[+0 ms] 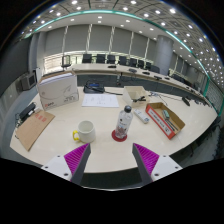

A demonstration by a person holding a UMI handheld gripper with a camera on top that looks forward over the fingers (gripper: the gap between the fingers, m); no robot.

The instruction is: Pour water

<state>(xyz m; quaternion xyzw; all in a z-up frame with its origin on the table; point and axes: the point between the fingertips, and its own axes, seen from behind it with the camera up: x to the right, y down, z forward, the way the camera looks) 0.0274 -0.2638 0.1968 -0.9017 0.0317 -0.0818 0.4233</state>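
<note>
I read the water bottle [123, 122] as the task's thing: it stands upright at the centre of the frame, slightly right of centre, on a small red coaster [119, 136], its long axis vertical and its cap pointing straight up. It lies beyond the hand-held gripper [112, 157], ahead of the gap between the two fingers and a little toward the right finger, well apart from both. The fingers [146, 157] stand spread with nothing between them, so I report the hand-held gripper as open and empty. I judge the coming move to be a forward approach that brings the fingers to either side of the bottle's body, square to its vertical axis. Left of the bottle, at lower centre-left, stands a white mug [85, 131] with a yellow handle, presumably the receiving vessel. Right of the bottle lies an open red box [165, 119] with a small packet just beside it. Farther out on the surface [60, 140] I see a brown envelope [34, 130] at left, a white carton [57, 91] at upper left, and papers [100, 99] at centre. Office chairs line the far side.
</note>
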